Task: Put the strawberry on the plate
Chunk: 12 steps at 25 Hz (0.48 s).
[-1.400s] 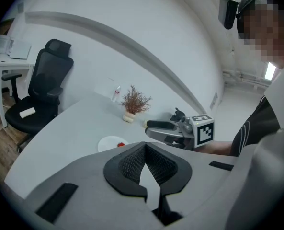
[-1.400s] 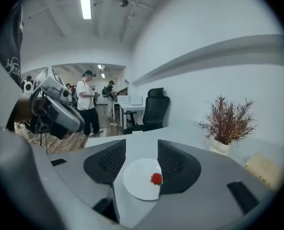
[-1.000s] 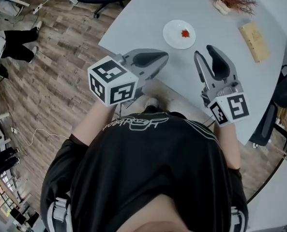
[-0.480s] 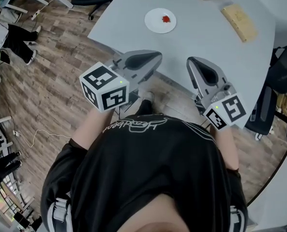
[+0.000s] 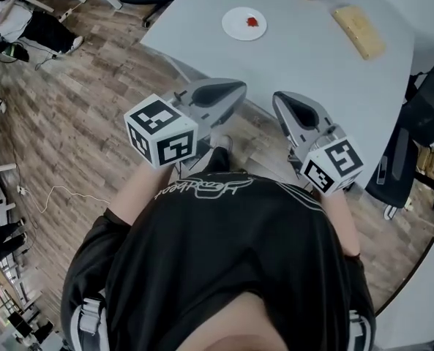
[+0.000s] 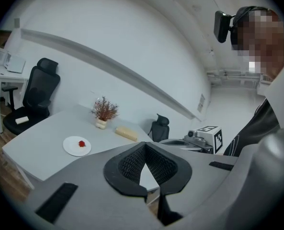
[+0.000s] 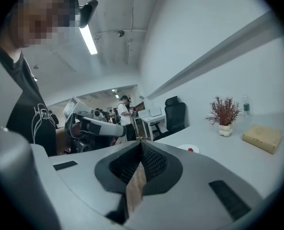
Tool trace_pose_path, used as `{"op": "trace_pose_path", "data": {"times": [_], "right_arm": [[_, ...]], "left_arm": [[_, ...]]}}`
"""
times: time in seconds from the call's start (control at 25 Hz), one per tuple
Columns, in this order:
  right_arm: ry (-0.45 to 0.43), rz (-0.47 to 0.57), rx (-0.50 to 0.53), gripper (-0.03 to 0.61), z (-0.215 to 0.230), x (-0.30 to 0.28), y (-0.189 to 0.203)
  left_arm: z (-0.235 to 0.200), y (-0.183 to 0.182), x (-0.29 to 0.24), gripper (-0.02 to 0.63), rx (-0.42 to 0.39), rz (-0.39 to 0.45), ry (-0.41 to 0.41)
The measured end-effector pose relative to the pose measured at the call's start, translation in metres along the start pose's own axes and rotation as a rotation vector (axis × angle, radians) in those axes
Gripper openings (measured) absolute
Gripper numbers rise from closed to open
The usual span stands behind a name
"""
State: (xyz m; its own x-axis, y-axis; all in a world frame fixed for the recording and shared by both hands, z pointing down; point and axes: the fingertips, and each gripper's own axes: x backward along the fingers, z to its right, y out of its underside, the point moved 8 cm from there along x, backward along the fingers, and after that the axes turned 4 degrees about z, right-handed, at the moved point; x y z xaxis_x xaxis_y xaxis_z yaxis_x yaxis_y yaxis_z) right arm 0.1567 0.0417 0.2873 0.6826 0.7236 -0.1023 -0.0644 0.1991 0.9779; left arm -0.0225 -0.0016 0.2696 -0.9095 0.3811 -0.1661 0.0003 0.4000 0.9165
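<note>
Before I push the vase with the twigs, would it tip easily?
Probably: the vase is small, and its twigs spread wider above it. It looks light, so it may also slide on the smooth table.

The head view looks steeply down from above the person onto the near table (image 5: 326, 57) edge, while both gripper views, low and back from that edge, face nearly level across it, all three sharing the far plate (image 5: 235, 26) and plant (image 6: 104, 110).

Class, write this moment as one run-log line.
strawberry: on plate | left gripper: jaws shut, empty, away from plate | right gripper: jaws shut, empty, away from plate
</note>
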Motion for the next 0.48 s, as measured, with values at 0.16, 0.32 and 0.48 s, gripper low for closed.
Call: {"op": "trace_pose_path", "data": {"times": [0.16,0.32,0.48], "right_arm": [[-0.008,-0.004,0.001,0.009,-0.008,0.006,0.005],[0.006,-0.006,0.033,0.008,-0.013,0.011,0.002],[0.006,-0.006,0.057,0.008,-0.018,0.016,-0.001]], "left_arm": [[0.008,0.006,0.004,0.006,-0.001,-0.003,-0.009],[0.015,0.006,0.009,0.006,-0.003,0.000,-0.017],[0.022,0.004,0.013,0.006,-0.011,0.013,-0.019]]}}
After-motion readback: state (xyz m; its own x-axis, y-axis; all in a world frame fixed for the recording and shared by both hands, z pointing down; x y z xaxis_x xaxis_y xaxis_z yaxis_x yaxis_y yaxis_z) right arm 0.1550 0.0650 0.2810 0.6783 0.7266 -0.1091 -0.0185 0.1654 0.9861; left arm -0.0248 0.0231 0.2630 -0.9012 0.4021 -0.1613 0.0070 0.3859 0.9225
